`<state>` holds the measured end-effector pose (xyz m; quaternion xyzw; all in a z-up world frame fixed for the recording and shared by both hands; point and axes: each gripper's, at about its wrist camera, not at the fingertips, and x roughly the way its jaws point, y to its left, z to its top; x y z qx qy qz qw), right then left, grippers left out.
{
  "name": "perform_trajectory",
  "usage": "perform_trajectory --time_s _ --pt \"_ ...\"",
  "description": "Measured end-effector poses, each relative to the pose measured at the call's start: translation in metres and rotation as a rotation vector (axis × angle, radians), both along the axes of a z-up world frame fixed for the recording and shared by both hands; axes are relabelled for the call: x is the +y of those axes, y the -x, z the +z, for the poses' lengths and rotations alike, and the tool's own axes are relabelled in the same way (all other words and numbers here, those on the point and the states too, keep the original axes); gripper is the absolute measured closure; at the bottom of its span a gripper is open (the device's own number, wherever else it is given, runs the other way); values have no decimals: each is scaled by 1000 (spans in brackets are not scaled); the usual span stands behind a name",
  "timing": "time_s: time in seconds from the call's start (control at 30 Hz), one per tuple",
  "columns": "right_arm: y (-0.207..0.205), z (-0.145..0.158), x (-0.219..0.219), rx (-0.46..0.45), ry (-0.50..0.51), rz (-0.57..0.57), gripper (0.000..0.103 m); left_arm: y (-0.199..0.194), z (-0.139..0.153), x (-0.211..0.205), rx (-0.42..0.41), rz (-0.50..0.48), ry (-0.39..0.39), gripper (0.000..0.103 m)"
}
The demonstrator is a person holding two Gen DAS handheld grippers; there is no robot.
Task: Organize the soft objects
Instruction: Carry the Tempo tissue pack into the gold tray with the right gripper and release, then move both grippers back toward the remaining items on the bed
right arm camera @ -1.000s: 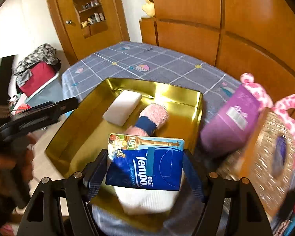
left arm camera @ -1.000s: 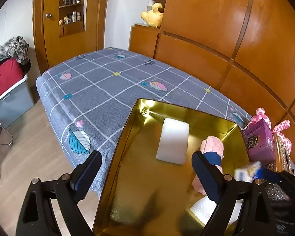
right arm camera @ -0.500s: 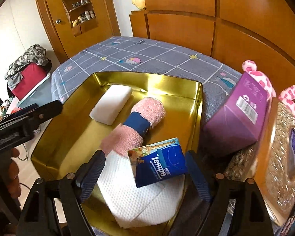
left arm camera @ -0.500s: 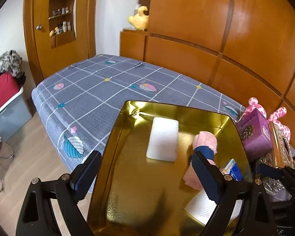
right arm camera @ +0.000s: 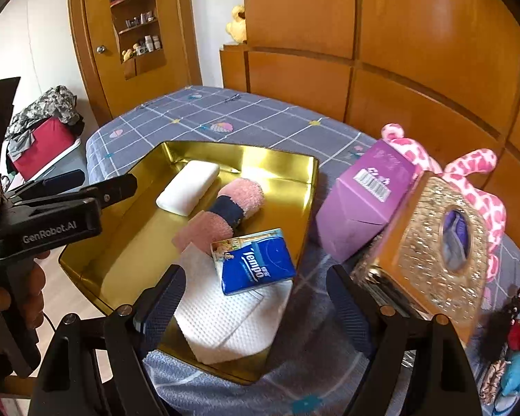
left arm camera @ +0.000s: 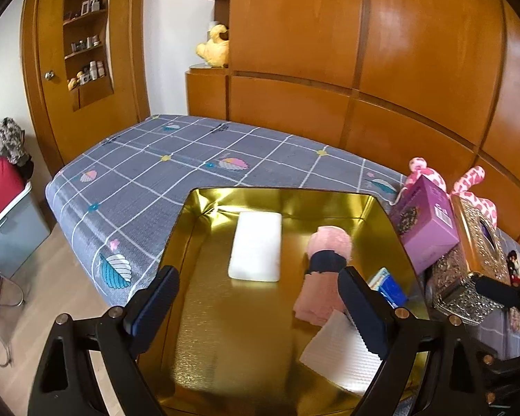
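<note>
A gold tray (right arm camera: 305, 187) (left arm camera: 190, 222) lies on the bed. In it are a white sponge (right arm camera: 188, 187) (left arm camera: 256, 245), a rolled pink towel with a navy band (right arm camera: 225, 211) (left arm camera: 324, 267), a white paper towel (right arm camera: 225, 315) (left arm camera: 336, 350) and a blue Tempo tissue pack (right arm camera: 254, 261) (left arm camera: 388, 286) resting on the paper towel. My right gripper (right arm camera: 251, 306) is open and empty, just behind the tissue pack. My left gripper (left arm camera: 260, 301) is open and empty above the tray's near half.
A purple box (right arm camera: 360, 194), a glittery gold tissue box (right arm camera: 430, 253) and a pink spotted plush (right arm camera: 475, 180) stand right of the tray. Small toys (right arm camera: 513, 357) lie at the far right. Grey checked bed cover (left arm camera: 149, 176) stretches behind; red bag (left arm camera: 0, 187) on a bin at left.
My right gripper has opened and let go of the Tempo pack, which now lies in the tray; the gripper drew back. The left gripper stayed open, shifting slightly.
</note>
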<state>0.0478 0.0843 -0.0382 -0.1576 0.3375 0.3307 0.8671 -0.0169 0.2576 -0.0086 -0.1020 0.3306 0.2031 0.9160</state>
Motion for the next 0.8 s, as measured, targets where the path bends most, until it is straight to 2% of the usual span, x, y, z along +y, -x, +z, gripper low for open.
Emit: perform_trajectory --time_s 0.23,0.5,0.63,0.8 --pt "6 13 -25 -42 -42 -57 18 2 5 -17 -23 -61 -13 10" --pt "2 35 -89 -78 -130 -201 18 5 12 -49 -59 -179 -43 10" --pt "-4 43 -139 -108 -147 -321 18 9 19 -74 -99 -289 -53 10" --pt "-18 48 -233 -112 -189 -556 18 11 24 -117 -120 -438 -73 10"
